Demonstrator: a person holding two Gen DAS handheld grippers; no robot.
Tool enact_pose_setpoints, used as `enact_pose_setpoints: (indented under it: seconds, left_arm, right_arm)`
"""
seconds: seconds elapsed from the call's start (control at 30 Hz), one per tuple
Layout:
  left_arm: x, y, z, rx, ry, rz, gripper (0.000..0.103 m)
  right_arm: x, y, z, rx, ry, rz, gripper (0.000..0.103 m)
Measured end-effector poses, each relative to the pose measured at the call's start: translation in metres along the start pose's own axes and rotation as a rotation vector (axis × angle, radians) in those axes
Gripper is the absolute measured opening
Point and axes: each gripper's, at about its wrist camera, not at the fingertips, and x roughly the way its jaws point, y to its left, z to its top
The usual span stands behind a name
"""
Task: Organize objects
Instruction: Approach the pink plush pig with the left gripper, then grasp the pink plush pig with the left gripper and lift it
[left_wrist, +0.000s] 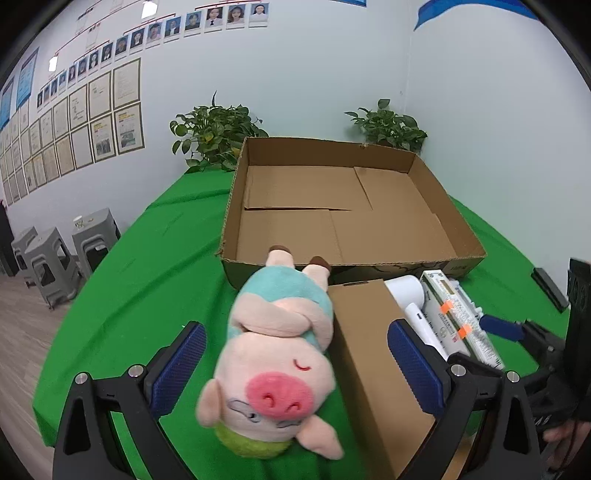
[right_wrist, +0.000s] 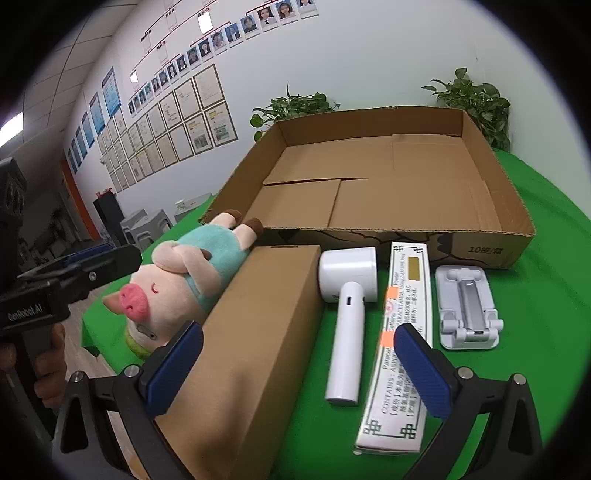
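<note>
A plush pig (left_wrist: 273, 354) lies on the green table, feet against the open cardboard tray (left_wrist: 461, 229). My left gripper (left_wrist: 295, 365) is open, its fingers either side of the pig's head. A long brown box (left_wrist: 373, 358) lies right of the pig. In the right wrist view the pig (right_wrist: 184, 280), brown box (right_wrist: 255, 350), white handheld device (right_wrist: 347, 310), long white medicine box (right_wrist: 402, 343) and grey phone stand (right_wrist: 467, 306) lie in a row before the tray (right_wrist: 480, 243). My right gripper (right_wrist: 299, 365) is open above the brown box and device, holding nothing.
The green cloth table (left_wrist: 155, 266) ends at left, with grey stools (left_wrist: 55, 258) beyond. Two potted plants (left_wrist: 214, 133) stand behind the tray against the wall. A black object (left_wrist: 550, 284) lies at the table's right edge.
</note>
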Motion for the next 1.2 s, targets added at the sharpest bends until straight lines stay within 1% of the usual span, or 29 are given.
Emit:
enact_pose_setpoints:
  seconds: [0.07, 0.1, 0.17, 0.27, 0.3, 0.37, 0.4, 0.47, 0.5, 0.6, 0.8, 0.97, 1.13, 1.2]
  left_arm:
    - [0.001, 0.008, -0.002, 0.003, 0.007, 0.001, 0.101]
    - [0.003, 0.013, -0.004, -0.004, 0.019, -0.003, 0.102]
    - [0.009, 0.024, -0.01, -0.028, 0.056, -0.015, 0.102]
    - [0.018, 0.041, -0.021, -0.087, 0.102, -0.063, 0.102]
    - [0.021, 0.045, -0.026, -0.102, 0.116, -0.091, 0.102]
    - [0.031, 0.048, -0.033, -0.118, 0.153, -0.12, 0.098]
    - [0.036, 0.047, -0.037, -0.115, 0.175, -0.144, 0.093]
    - [0.045, 0.044, -0.045, -0.109, 0.211, -0.16, 0.083]
    - [0.046, 0.043, -0.047, -0.106, 0.201, -0.152, 0.082]
    - [0.045, 0.044, -0.05, -0.113, 0.188, -0.156, 0.073]
    - [0.036, 0.04, -0.056, -0.119, 0.187, -0.139, 0.065]
    - [0.017, 0.043, -0.064, -0.174, 0.2, -0.119, 0.063]
    - [-0.004, 0.044, -0.077, -0.22, 0.203, -0.104, 0.063]
    - [-0.009, 0.043, -0.081, -0.228, 0.196, -0.097, 0.063]
  right_arm:
    - [0.0, 0.001, 0.004, 0.008, 0.005, 0.022, 0.103]
    - [0.0, 0.002, 0.005, 0.006, 0.006, 0.028, 0.103]
    - [-0.001, 0.004, 0.008, 0.002, 0.008, 0.049, 0.103]
    - [-0.002, 0.005, 0.01, 0.025, 0.015, 0.09, 0.103]
    - [-0.002, 0.005, 0.011, 0.029, 0.023, 0.097, 0.103]
    - [-0.001, 0.007, 0.014, 0.032, 0.034, 0.116, 0.103]
    - [-0.001, 0.009, 0.016, 0.033, 0.039, 0.119, 0.103]
    - [0.001, 0.013, 0.021, 0.032, 0.05, 0.13, 0.103]
    - [0.002, 0.015, 0.023, 0.033, 0.057, 0.134, 0.103]
    - [0.006, 0.024, 0.031, 0.014, 0.069, 0.147, 0.103]
    - [0.02, 0.042, 0.046, 0.007, 0.114, 0.217, 0.103]
    - [0.044, 0.061, 0.06, 0.001, 0.196, 0.308, 0.103]
    - [0.074, 0.093, 0.061, -0.045, 0.307, 0.361, 0.103]
    - [0.083, 0.102, 0.057, -0.07, 0.331, 0.361, 0.103]
